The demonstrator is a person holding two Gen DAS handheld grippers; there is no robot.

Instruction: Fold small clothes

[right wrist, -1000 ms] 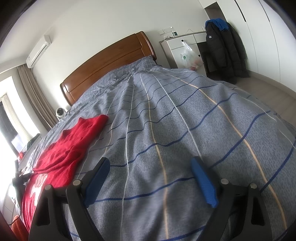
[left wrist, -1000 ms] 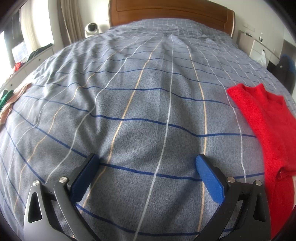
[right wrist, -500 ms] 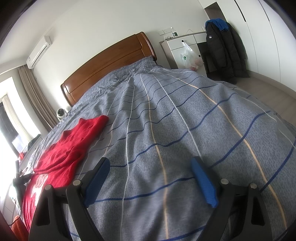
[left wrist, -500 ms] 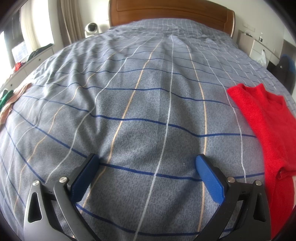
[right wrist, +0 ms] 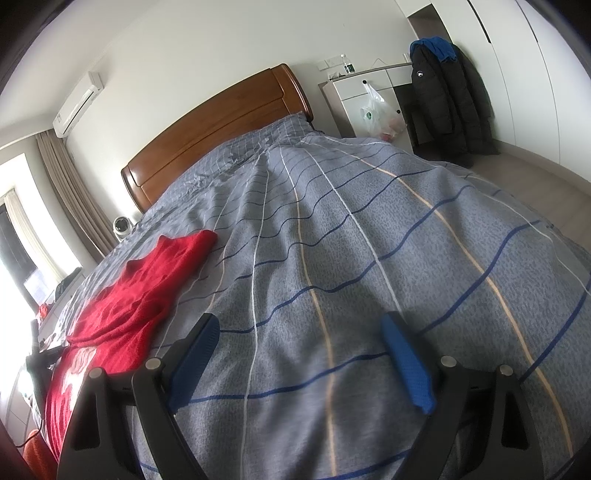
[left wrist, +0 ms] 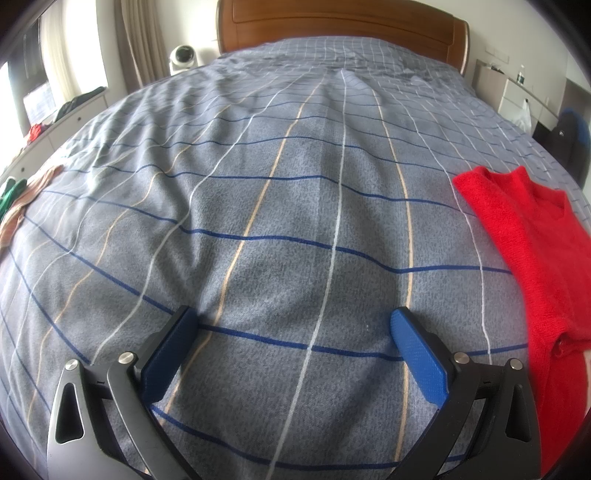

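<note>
Left wrist view, far left edge: a tan and green bundle of clothes point(left wrist: 16, 206) sits at the side of the bed, well away from the action. Centre of frame, the left tongs point(left wrist: 291, 350) hover over bare checked bedspread point(left wrist: 295, 221), blue pads spread wide, nothing between them. Over at the right edge lies the red knit sweater point(left wrist: 532, 251), spread flat, its long axis running from the upper right of the frame down to the lower right corner, neckline toward the wooden headboard point(left wrist: 340, 26).

Right wrist view now: the same red knit sweater point(right wrist: 147, 288) fills the lower left, stretching up toward the middle left. The right tongs point(right wrist: 299, 362) are also spread wide and empty, over plain bedspread, with their left pad just beside the sweater's near edge.

So the sweater lies between the two hands, and the right one looks closer. No fold started yet; both tongs likely need to swing inward to the garment.
</note>
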